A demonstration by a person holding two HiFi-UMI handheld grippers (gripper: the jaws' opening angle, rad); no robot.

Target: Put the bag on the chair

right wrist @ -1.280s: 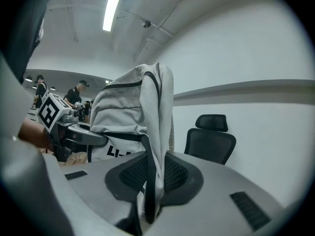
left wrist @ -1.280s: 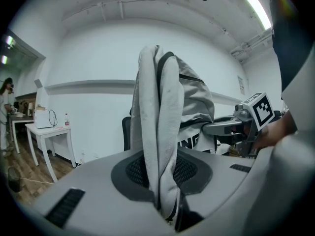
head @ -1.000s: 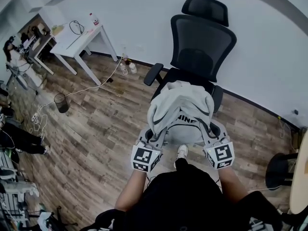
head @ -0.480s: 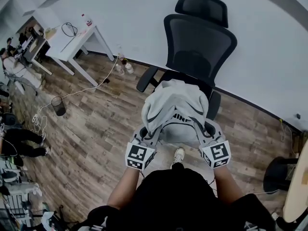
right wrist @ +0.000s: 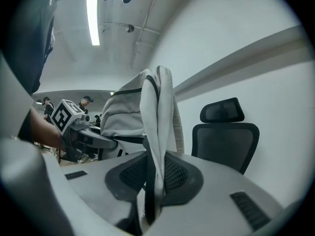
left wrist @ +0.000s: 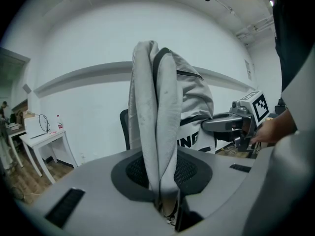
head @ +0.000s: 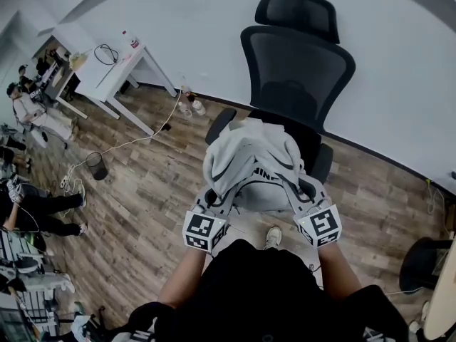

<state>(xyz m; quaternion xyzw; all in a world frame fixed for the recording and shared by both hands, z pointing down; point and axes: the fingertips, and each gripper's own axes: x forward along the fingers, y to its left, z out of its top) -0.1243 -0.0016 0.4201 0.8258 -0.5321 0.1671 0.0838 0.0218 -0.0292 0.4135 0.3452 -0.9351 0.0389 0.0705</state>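
A light grey bag (head: 249, 159) with black trim hangs in the air just above and in front of the seat of a black mesh office chair (head: 299, 70). My left gripper (head: 214, 204) is shut on a fold of the bag's grey fabric (left wrist: 160, 146) at its left side. My right gripper (head: 303, 194) is shut on a fold at its right side (right wrist: 156, 132). The chair's backrest and headrest (right wrist: 224, 132) stand behind the bag, against the white wall. The bag hides most of the seat.
A white table (head: 117, 63) with a bottle and cable stands at the left by the wall. A small black bin (head: 95, 166) and loose cables lie on the wooden floor. People sit at the far left. A black stool base (head: 427, 262) is at the right.
The bag and both grippers have moved slightly up and toward the chair seat. Both grips are unchanged.
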